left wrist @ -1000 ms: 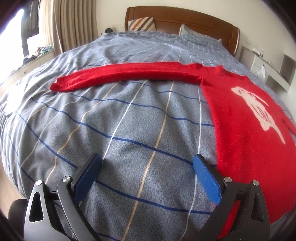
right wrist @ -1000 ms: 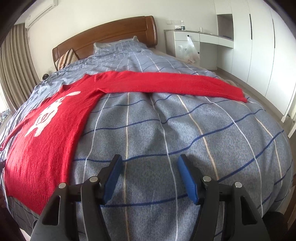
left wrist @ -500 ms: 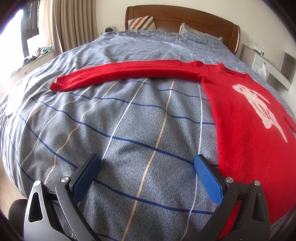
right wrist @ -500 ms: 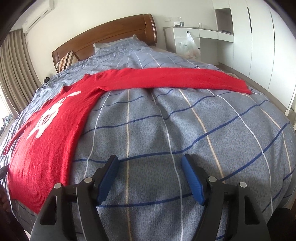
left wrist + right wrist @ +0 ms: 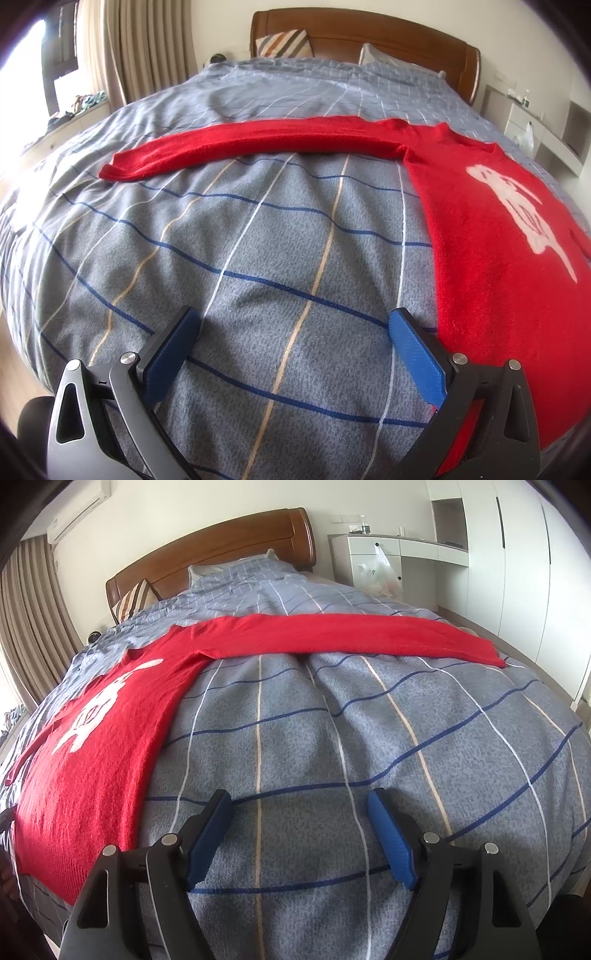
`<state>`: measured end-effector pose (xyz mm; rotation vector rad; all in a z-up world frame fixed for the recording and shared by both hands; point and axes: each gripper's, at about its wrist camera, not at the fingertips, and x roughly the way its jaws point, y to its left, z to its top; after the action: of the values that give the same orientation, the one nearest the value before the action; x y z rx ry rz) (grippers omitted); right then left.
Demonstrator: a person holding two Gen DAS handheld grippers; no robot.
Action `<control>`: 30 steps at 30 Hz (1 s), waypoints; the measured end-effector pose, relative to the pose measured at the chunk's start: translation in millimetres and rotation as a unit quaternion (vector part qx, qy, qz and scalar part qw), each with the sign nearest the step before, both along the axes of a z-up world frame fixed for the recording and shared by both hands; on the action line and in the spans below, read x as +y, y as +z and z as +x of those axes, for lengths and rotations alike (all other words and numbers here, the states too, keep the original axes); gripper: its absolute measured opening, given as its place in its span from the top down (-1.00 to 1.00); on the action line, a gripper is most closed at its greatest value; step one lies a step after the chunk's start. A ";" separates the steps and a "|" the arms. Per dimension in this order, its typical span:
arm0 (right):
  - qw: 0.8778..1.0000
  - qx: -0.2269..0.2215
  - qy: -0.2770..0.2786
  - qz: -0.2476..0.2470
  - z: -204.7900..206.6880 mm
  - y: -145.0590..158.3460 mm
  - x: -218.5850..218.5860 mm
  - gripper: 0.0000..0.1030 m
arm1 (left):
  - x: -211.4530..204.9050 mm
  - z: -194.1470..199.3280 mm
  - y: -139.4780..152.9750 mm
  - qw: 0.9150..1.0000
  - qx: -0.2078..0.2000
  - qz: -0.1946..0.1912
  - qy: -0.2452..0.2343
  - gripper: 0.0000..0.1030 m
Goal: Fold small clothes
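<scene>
The right gripper (image 5: pixel 299 808) is hovering over the bed (image 5: pixel 369 720) — jaws just widening, nothing between them — red sweater (image 5: pixel 110 738) lying flat alongside.

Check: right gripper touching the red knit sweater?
Apart. Right wrist view: right gripper jaws open over bare grey checked quilt; red knit sweater lies beside.

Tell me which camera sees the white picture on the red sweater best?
The right wrist view: the white picture on the red sweater shows whole, slanted but uncut. In the left wrist view it sits squashed at the frame's right edge.
</scene>
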<state>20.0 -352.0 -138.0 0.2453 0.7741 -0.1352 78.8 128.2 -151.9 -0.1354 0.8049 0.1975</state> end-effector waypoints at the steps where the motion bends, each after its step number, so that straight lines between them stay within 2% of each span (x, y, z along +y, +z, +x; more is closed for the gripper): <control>1: 1.000 0.000 0.000 0.001 -0.3 0.8 -0.3 -0.47 | -0.4 0.3 0.2 1.000 0.000 0.000 0.000 -0.98; 11: 1.000 -0.014 0.001 0.005 -4.5 8.5 1.2 -0.47 | 0.3 -1.3 -0.4 1.000 -0.001 0.002 -0.001 -0.98; 15: 1.000 -0.022 -0.004 -0.019 -6.9 14.5 4.1 -0.47 | 0.0 -1.2 -0.4 1.000 -0.001 0.002 -0.001 -0.99; 18: 0.996 -0.013 -0.016 -0.088 -7.2 28.1 11.9 -0.47 | -0.1 -1.9 -0.7 1.000 -0.002 0.004 -0.001 -0.99; 22: 0.980 0.013 -0.029 -0.196 -8.1 52.6 24.8 -0.47 | 0.5 -3.0 -0.7 1.000 -0.002 0.006 0.000 -0.99; 25: 0.971 0.019 -0.033 -0.236 -11.7 71.1 27.8 -0.47 | 0.8 -3.2 -0.4 1.000 -0.001 0.007 0.000 -0.99; 30: 0.962 0.018 -0.030 -0.270 -14.1 89.7 33.5 -0.47 | 0.9 -3.7 -0.7 1.000 -0.001 0.007 -0.001 -0.99</control>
<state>5.9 -318.5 -48.3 -0.2526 0.7373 -0.4009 75.2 129.2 -152.6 -0.1224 0.8009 0.2017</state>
